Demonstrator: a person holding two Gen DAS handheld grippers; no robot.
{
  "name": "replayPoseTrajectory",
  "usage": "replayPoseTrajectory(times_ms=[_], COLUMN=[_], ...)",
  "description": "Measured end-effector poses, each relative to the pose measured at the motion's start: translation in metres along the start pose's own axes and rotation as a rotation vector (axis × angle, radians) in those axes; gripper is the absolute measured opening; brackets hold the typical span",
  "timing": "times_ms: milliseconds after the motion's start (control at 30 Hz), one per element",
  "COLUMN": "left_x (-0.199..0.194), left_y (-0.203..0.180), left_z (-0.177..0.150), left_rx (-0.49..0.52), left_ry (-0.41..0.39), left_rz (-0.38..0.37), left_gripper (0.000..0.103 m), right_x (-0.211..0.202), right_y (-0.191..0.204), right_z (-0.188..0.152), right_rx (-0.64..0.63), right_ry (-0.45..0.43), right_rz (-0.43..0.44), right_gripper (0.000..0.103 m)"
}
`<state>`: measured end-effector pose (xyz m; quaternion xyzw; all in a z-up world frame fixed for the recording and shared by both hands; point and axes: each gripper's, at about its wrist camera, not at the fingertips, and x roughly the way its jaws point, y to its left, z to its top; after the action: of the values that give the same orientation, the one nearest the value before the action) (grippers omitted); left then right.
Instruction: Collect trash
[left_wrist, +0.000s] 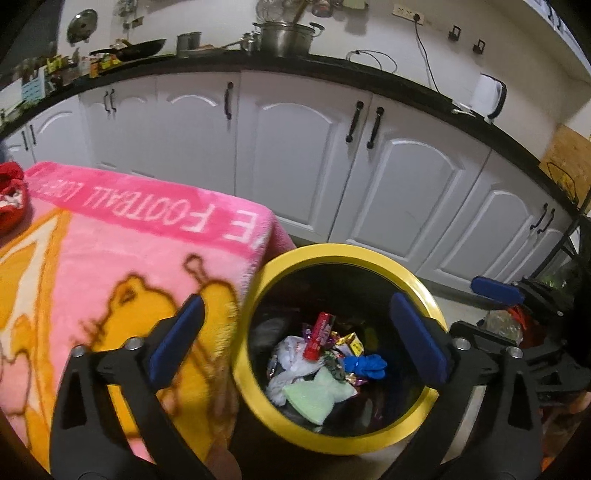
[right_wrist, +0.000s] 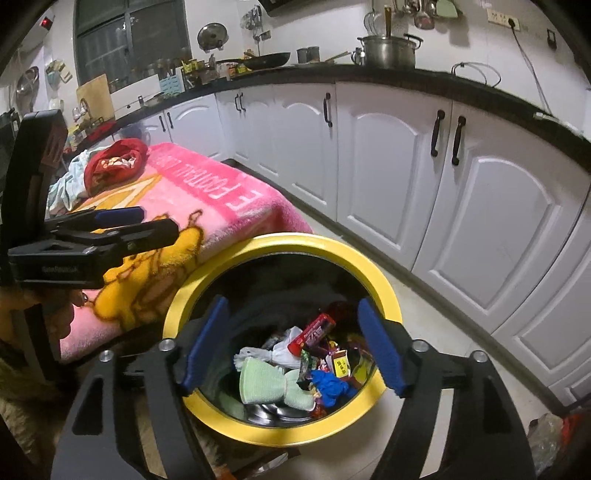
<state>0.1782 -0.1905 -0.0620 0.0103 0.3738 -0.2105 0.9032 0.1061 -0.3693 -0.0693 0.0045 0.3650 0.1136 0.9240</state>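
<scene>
A bin with a yellow rim (left_wrist: 332, 254) (right_wrist: 295, 243) stands on the floor against the table's corner. Inside lie a red wrapper (left_wrist: 318, 336) (right_wrist: 312, 332), a pale green cloth (left_wrist: 317, 395) (right_wrist: 264, 386), a crumpled blue glove (left_wrist: 365, 365) (right_wrist: 330, 386), white tissue and several sweet wrappers. My left gripper (left_wrist: 295, 301) hangs over the bin's mouth, open wide and empty. My right gripper (right_wrist: 292, 302) is also over the bin, open, with nothing between its blue pads. The left gripper (right_wrist: 159, 221) also shows side-on at the left of the right wrist view.
A pink blanket (left_wrist: 129, 240) (right_wrist: 221, 206) covers the table left of the bin. On it lie a red bag (right_wrist: 114, 162) and a pale cloth (right_wrist: 68, 184). White cabinets (left_wrist: 406, 184) run behind under a black counter. A plastic bag (left_wrist: 506, 325) lies on the floor at right.
</scene>
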Motion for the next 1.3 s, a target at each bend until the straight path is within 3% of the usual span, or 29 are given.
replayPoseTrajectory(times_ms=[100, 267, 667, 1067, 1300], left_x=[-0.013, -0.039, -0.108, -0.163, -0.182], left_y=[0.009, 0.031, 0.071, 0.078, 0.069], left_z=[-0.002, -0.007, -0.028, -0.069, -0.094], left_rx=[-0.007, -0.041, -0.090, -0.082, -0.057], left_ry=[-0.009, -0.027, -0.100, -0.242, -0.349], left_rz=[0.017, 0.061, 0.168, 0.255, 0.312], left_gripper=[0.092, 0.092, 0.092, 0.092, 0.092], right_x=[-0.006, -0.014, -0.033, -0.073, -0.089], right_y=[0.012, 0.038, 0.105, 0.158, 0.167], right_z=[0.005, 0.019, 0.030, 0.001, -0.020], right_rx=[-0.003, 0.000, 0.038, -0.047, -0.044], right_ry=[-0.007, -0.005, -0.013, -0.290, -0.431], right_rz=[-0.007, -0.010, -0.013, -0.092, -0.118], right_gripper=[0.087, 0.094, 0.097, 0.097, 0.097])
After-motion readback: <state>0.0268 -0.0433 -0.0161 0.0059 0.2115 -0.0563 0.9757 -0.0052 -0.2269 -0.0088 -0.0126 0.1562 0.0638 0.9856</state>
